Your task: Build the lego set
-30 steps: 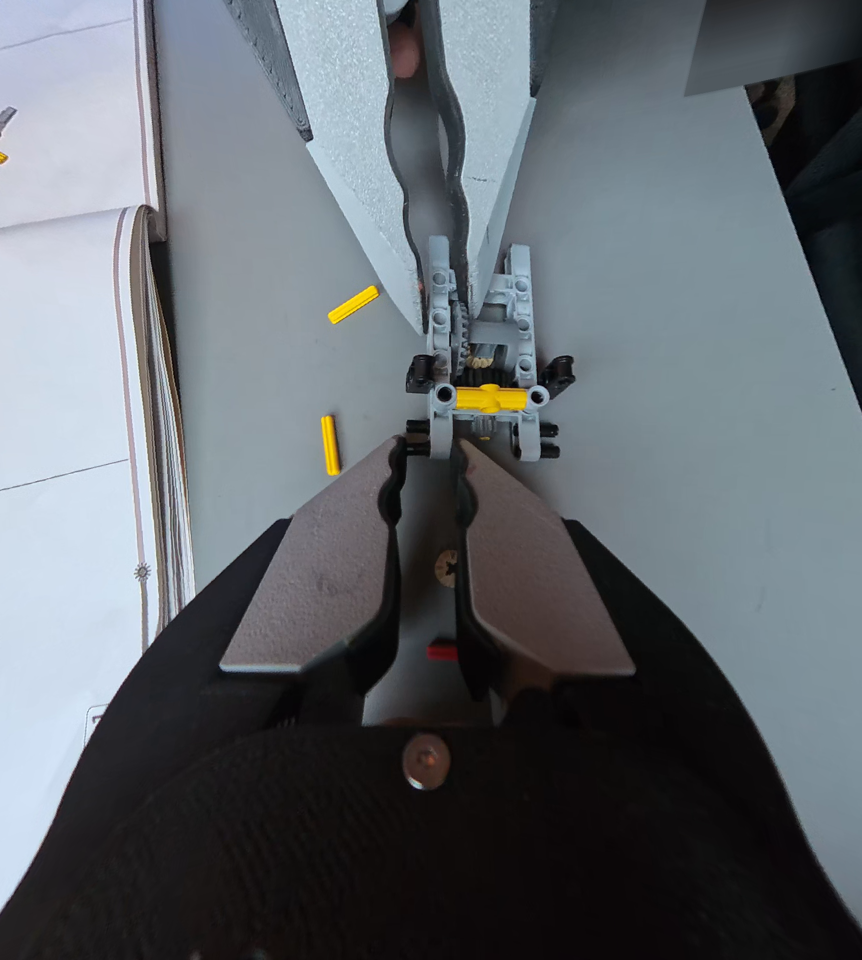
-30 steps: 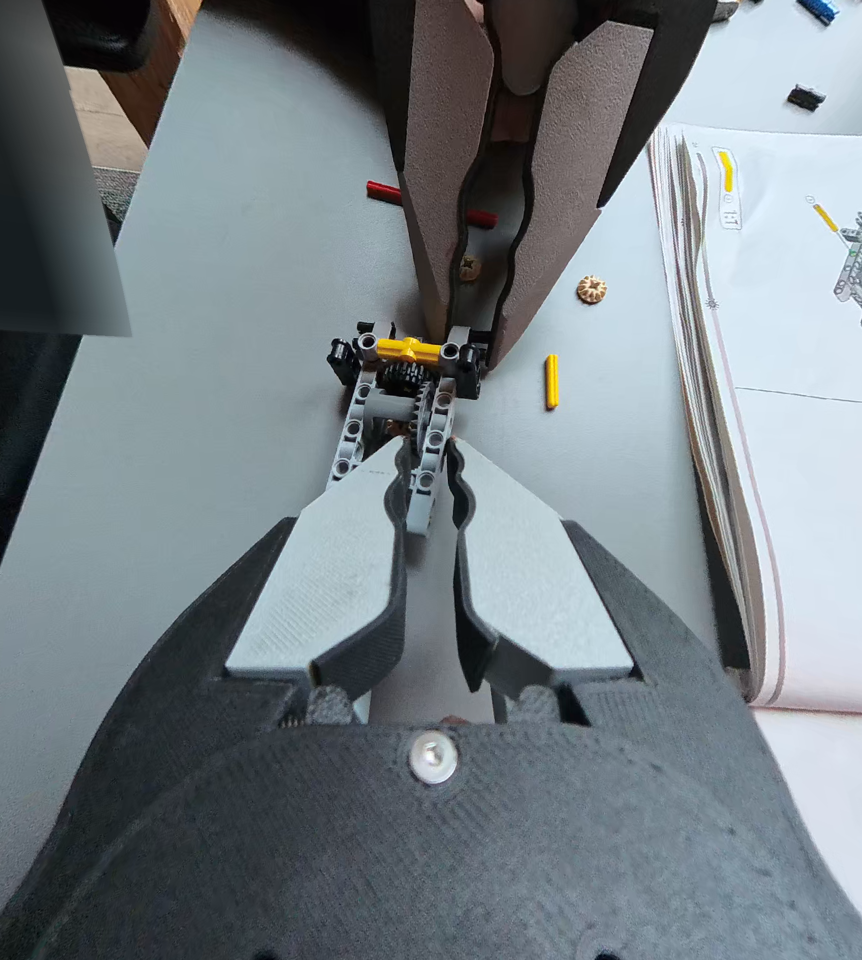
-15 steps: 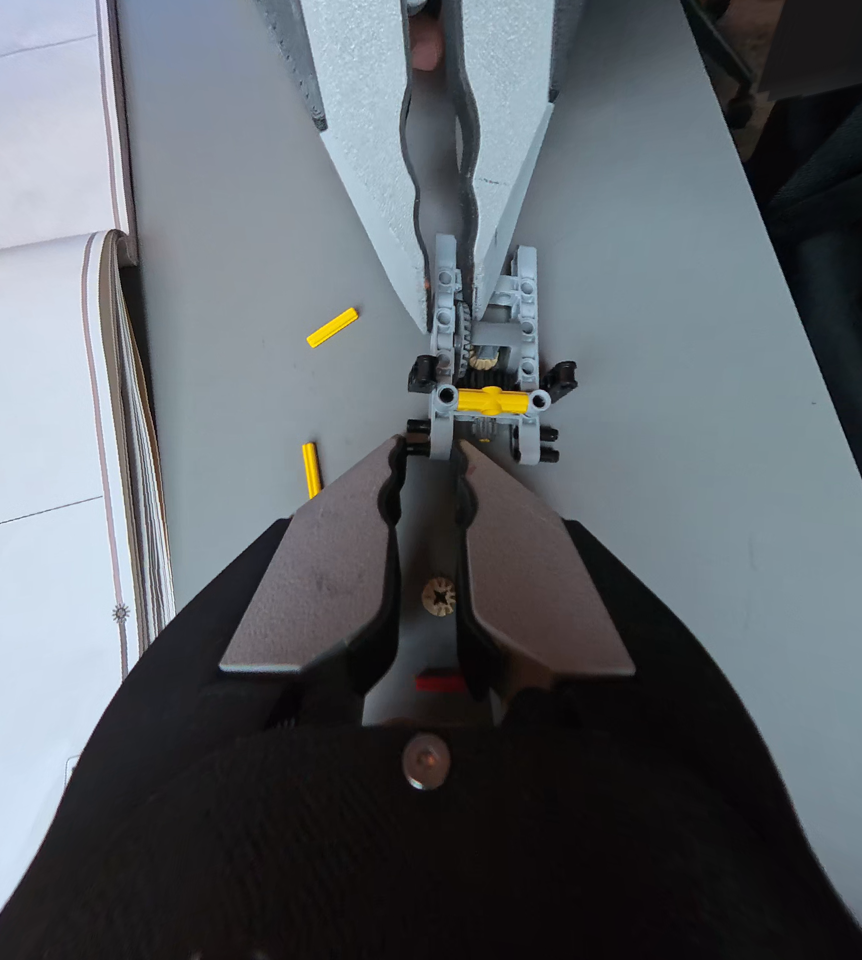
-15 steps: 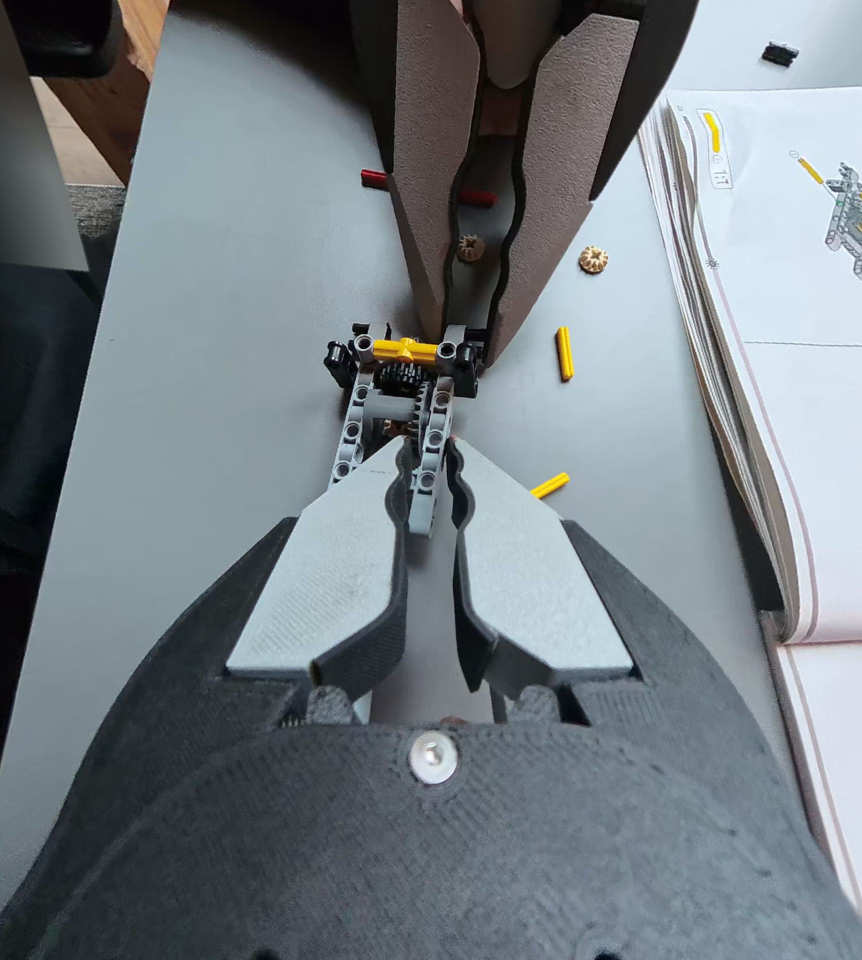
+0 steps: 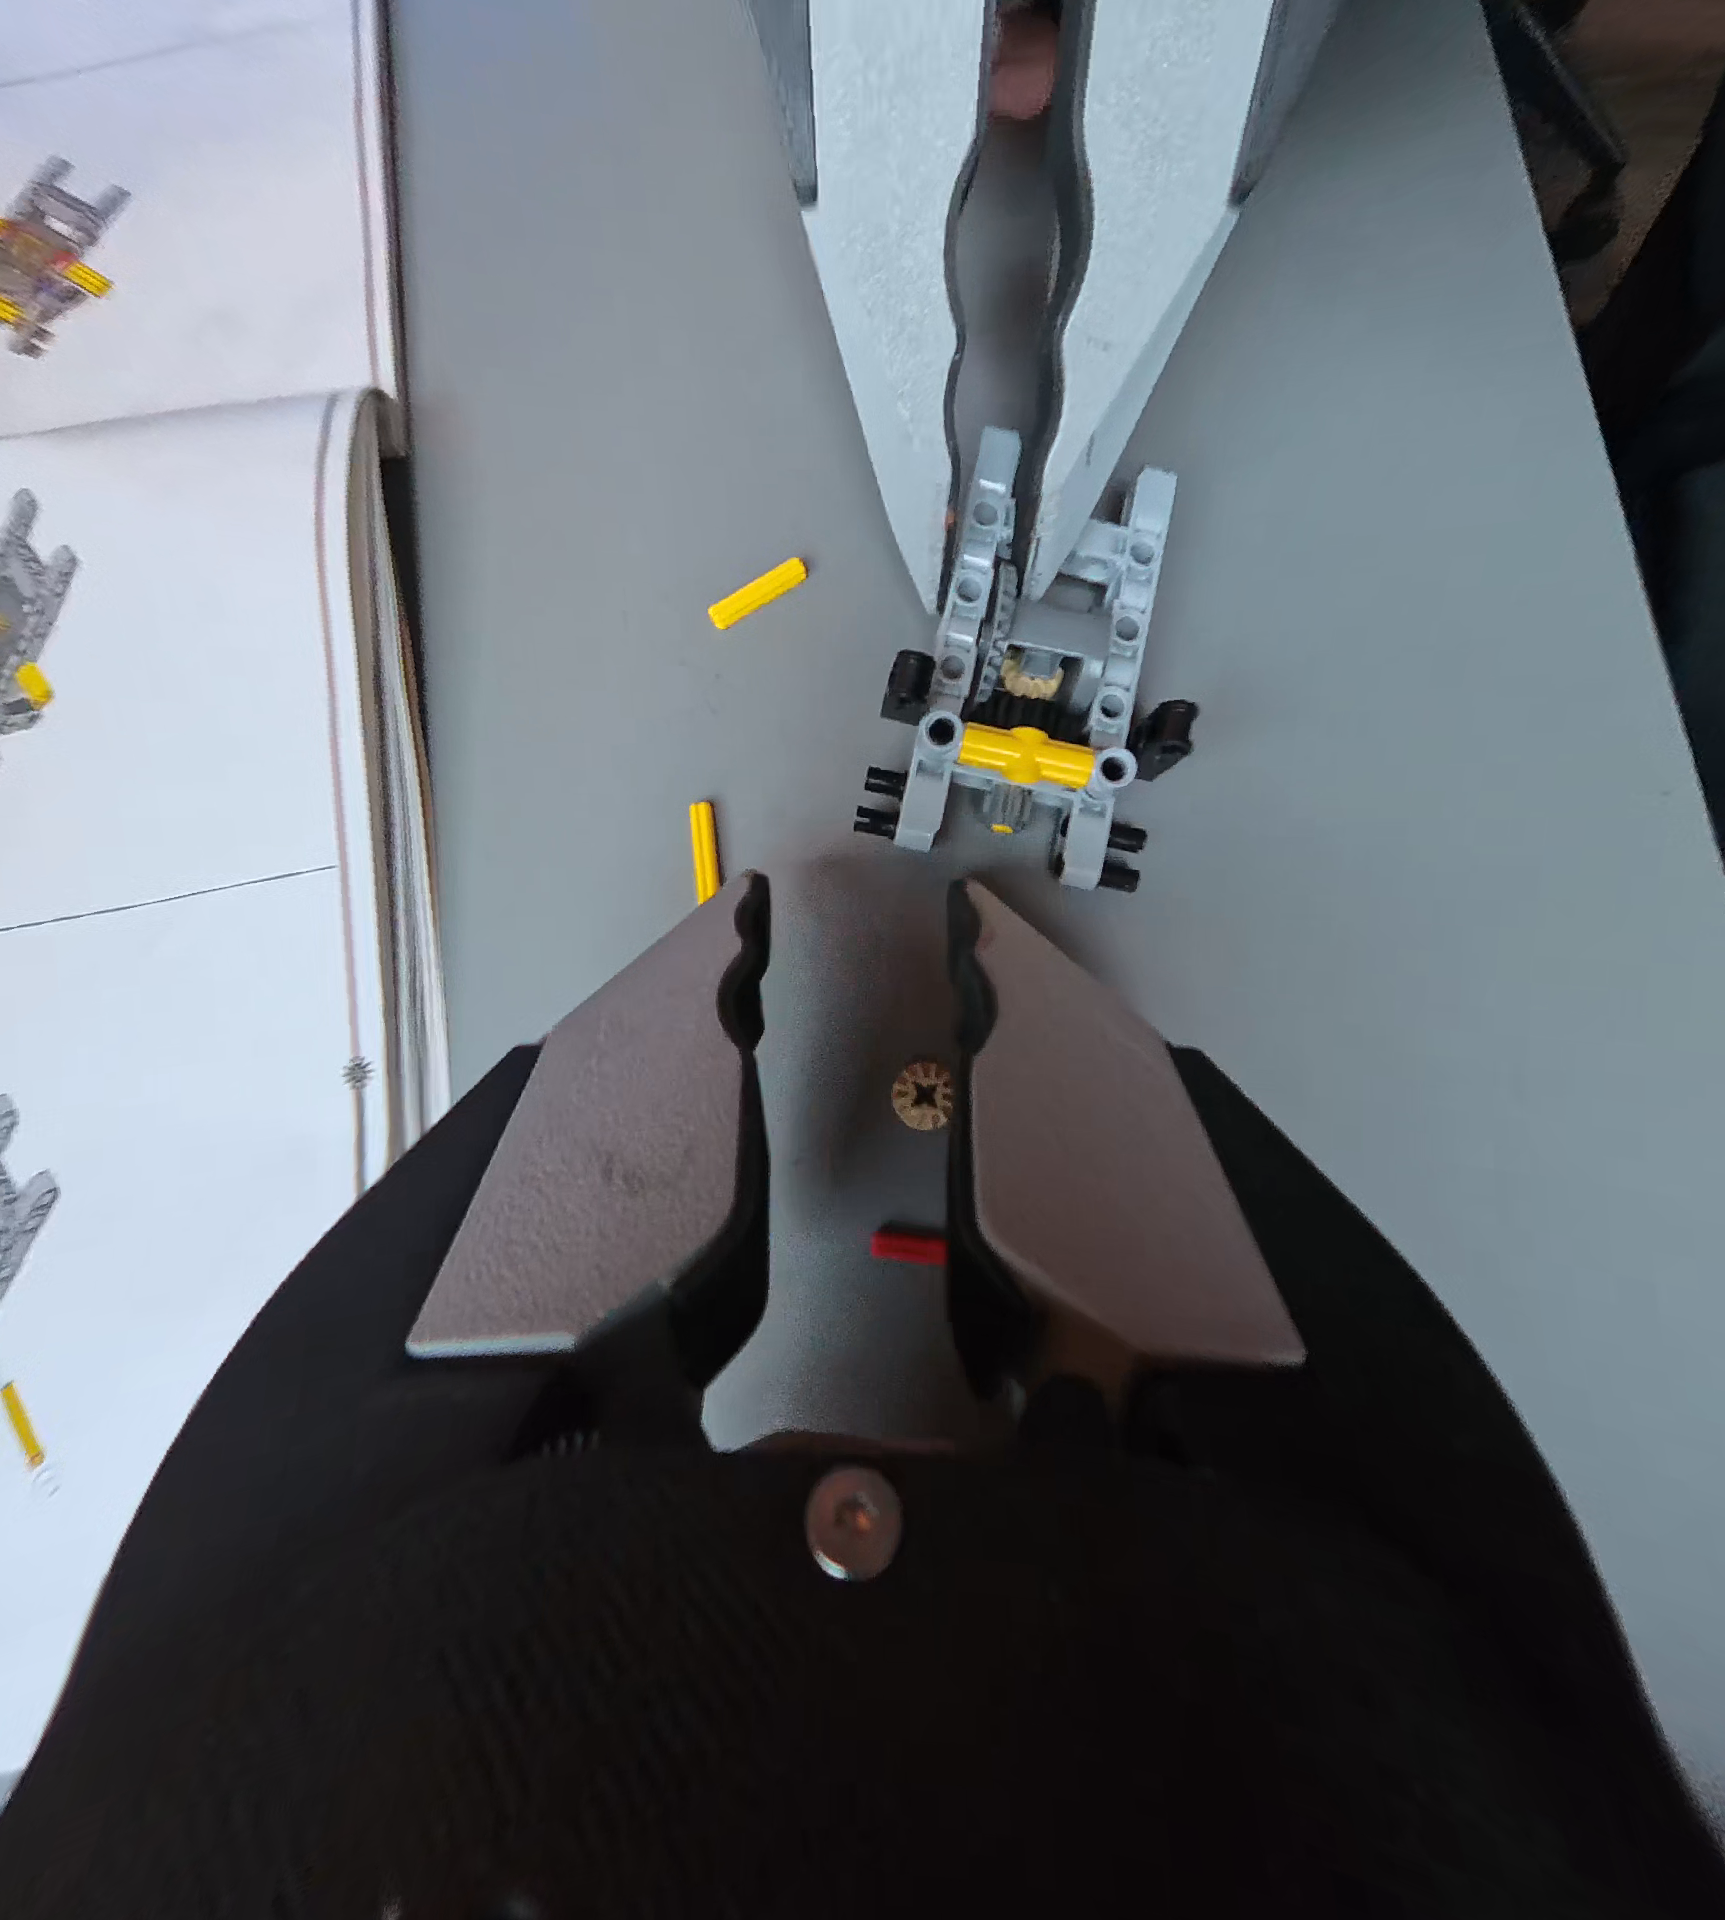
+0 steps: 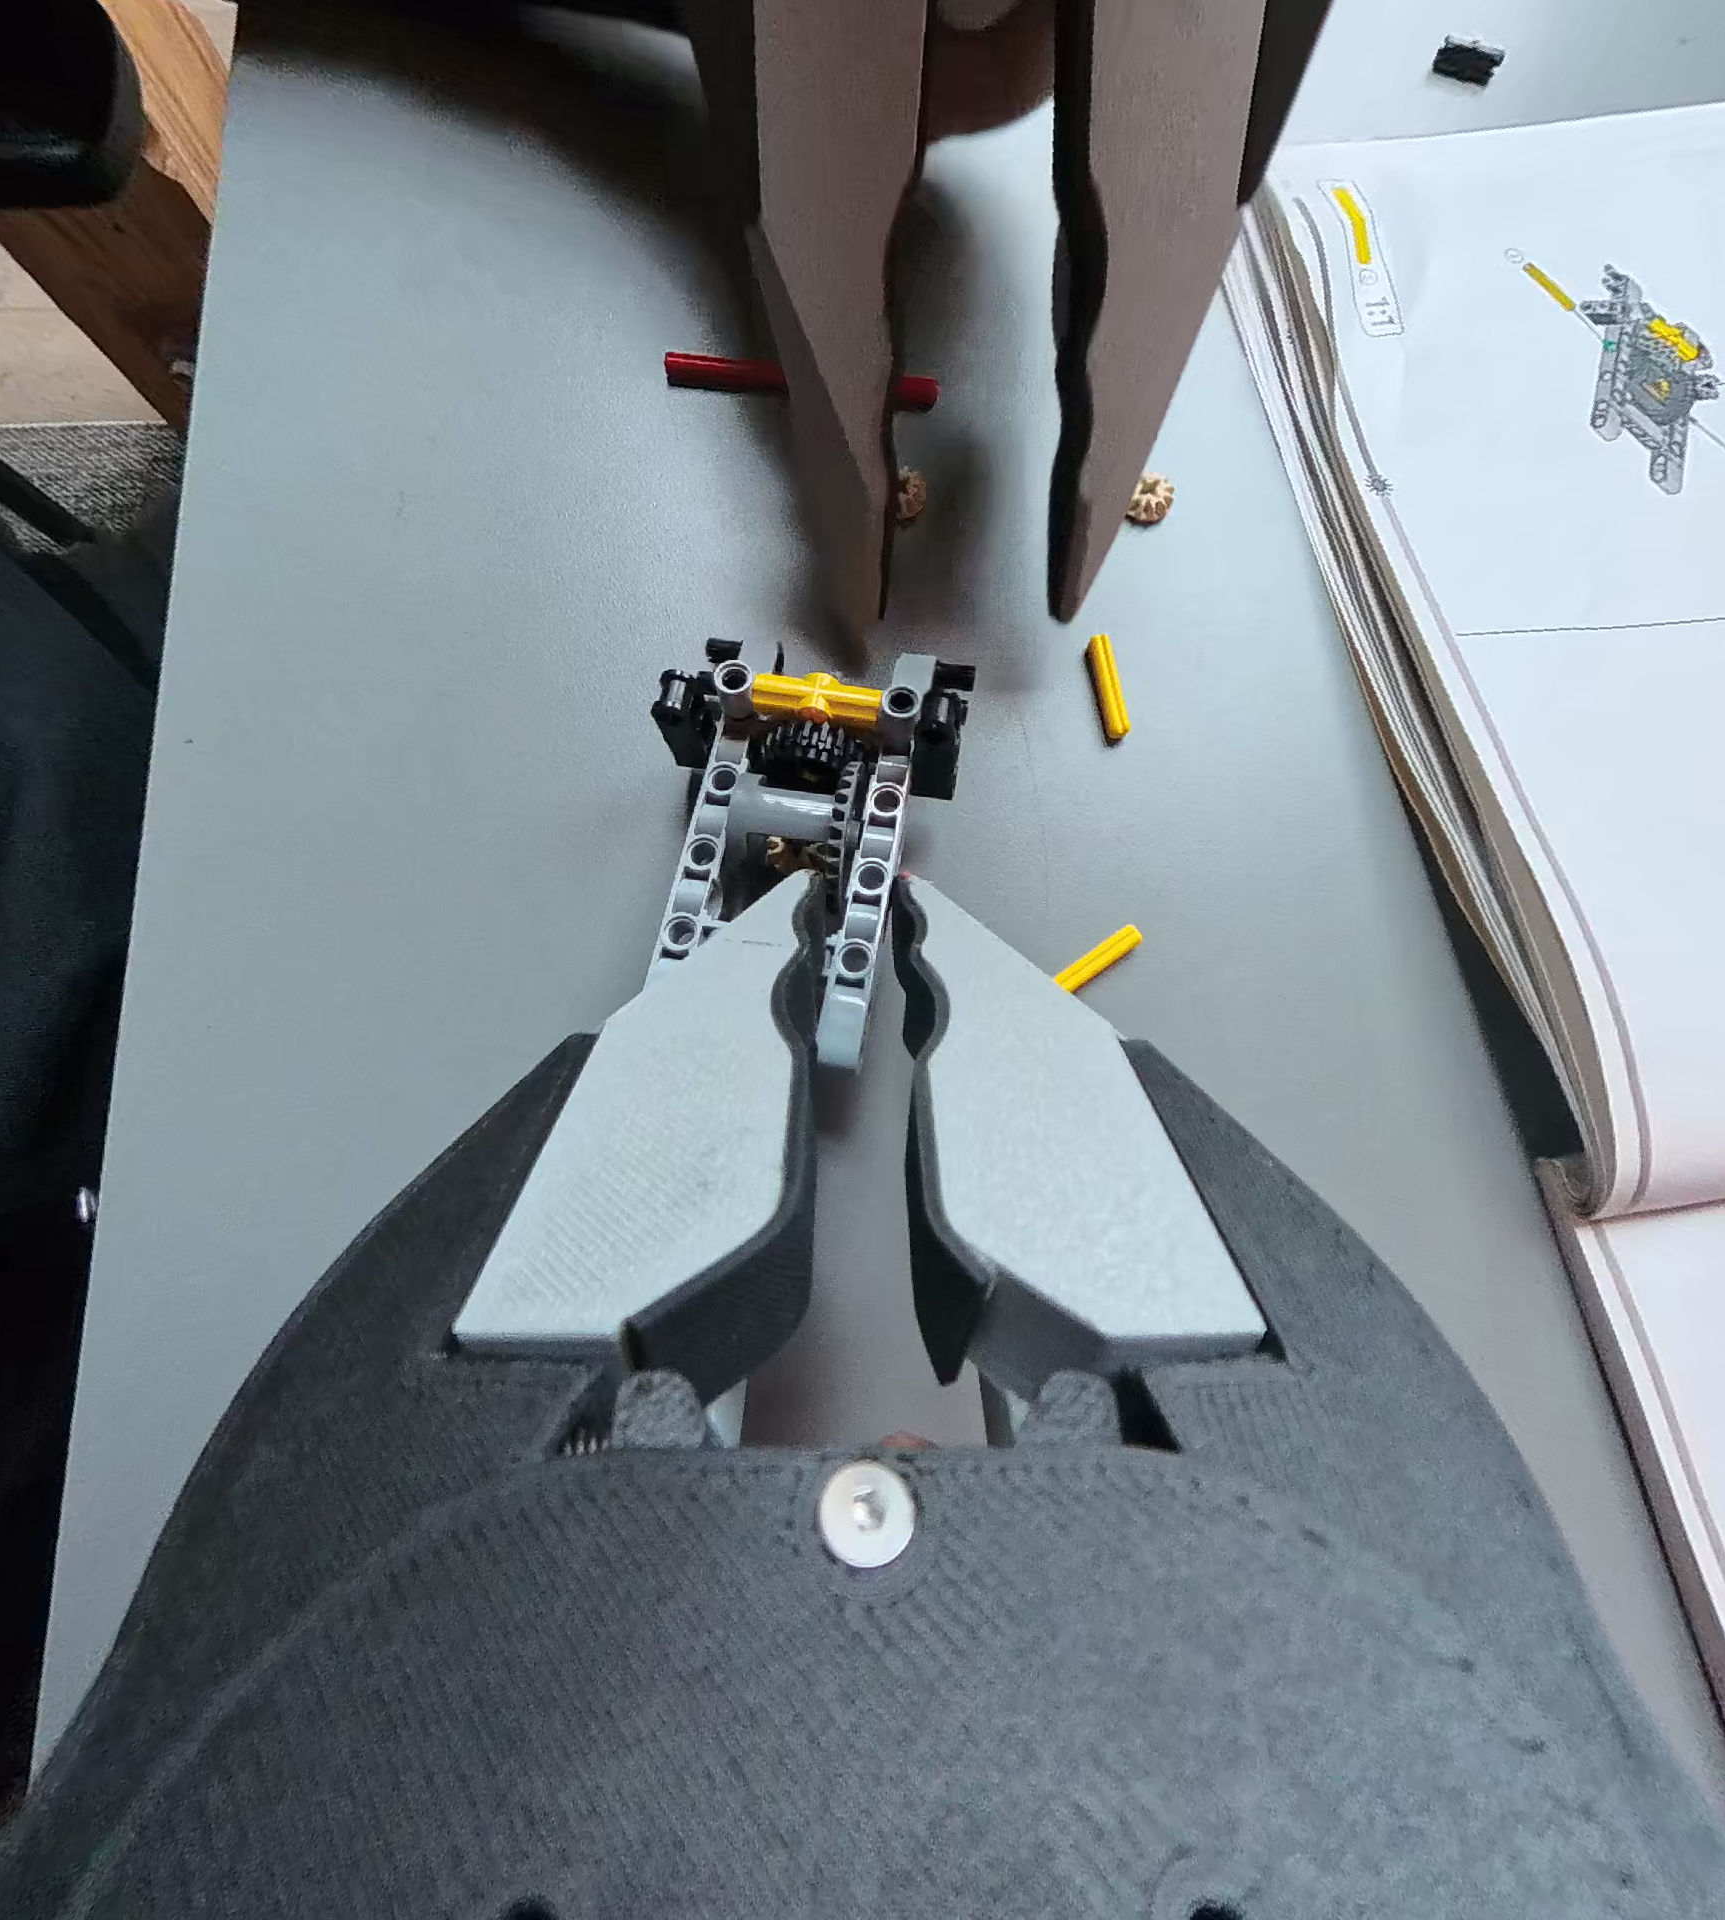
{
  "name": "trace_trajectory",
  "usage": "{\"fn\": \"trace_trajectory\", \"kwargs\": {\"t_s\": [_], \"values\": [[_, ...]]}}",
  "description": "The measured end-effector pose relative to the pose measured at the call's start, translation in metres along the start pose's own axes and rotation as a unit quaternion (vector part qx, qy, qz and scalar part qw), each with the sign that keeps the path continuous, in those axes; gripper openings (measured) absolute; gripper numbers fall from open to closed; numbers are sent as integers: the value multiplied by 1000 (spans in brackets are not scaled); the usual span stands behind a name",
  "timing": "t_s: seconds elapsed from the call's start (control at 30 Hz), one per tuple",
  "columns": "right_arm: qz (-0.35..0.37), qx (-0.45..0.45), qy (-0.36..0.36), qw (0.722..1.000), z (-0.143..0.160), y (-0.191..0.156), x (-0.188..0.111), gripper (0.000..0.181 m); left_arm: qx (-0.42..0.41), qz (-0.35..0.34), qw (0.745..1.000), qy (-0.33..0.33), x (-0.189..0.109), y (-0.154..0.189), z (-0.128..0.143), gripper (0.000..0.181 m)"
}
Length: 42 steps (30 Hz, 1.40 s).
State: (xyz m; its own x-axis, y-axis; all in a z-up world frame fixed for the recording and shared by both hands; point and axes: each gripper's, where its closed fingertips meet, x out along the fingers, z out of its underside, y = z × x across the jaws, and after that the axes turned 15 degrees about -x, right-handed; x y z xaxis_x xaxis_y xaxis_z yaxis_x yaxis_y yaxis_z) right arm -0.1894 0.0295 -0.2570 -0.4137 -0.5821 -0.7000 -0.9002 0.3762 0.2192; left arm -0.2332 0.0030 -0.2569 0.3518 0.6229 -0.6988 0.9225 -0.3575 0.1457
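we are mid-build: the half-made lego frame (image 6: 801, 800) lies flat on the grey desk (image 6: 422, 831), and our right gripper (image 6: 853, 914) has its jaws closed on one of the frame's two grey side beams (image 6: 863, 894), pinning it in place. our left gripper (image 5: 853, 904) sits just short of the frame's yellow-connector end, its jaws spread apart and holding nothing, with a tan gear (image 5: 923, 1095) and a short red pin (image 5: 908, 1247) lying on the desk in the gap beneath them. in the left wrist view the frame is at about 1 o'clock from the left jaws; one yellow axle (image 5: 703, 850) lies just beside the left finger at 11 o'clock, and a second yellow axle (image 5: 756, 593) rests further off toward 12 o'clock. a second tan gear (image 6: 1149, 499) lies near the open instruction booklet (image 6: 1616, 727), which runs along the desk at 3 o'clock in the right wrist view. we judge the step in hand to be fetching the next loose part while the right side steadies the frame. the next move likely calls for lowering the open jaws over one small piece, probably an axle, squarely enough that it does not roll or skid, and keeping the right grip firm.
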Motion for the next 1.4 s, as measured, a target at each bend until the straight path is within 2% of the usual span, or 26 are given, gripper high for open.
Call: {"fn": "trace_trajectory", "kwargs": {"t_s": [0.13,0.23,0.4,0.53,0.8,1.0,1.4], "values": [[2,3,-2,1000,0,1,0,9,0,-13,1000,26,-12,5,-24,30],[1,7,-1,1000,0,0,0,9,12,5,1000,15,-4,18,-36,30],[2,2,0,1000,0,0,0,9,53,-15,998,-35,12,18,-35,29],[0,-1,4,1000,-1,0,1,9,54,2,997,-50,15,24,-37,27],[4,-4,7,1000,0,0,0,9,67,24,993,-95,23,31,-32,12],[4,-2,12,1000,0,1,0,9,57,21,993,-105,24,29,-32,20],[8,-28,20,999,-2,0,2,9,79,16,983,-163,22,27,-27,19]]}}
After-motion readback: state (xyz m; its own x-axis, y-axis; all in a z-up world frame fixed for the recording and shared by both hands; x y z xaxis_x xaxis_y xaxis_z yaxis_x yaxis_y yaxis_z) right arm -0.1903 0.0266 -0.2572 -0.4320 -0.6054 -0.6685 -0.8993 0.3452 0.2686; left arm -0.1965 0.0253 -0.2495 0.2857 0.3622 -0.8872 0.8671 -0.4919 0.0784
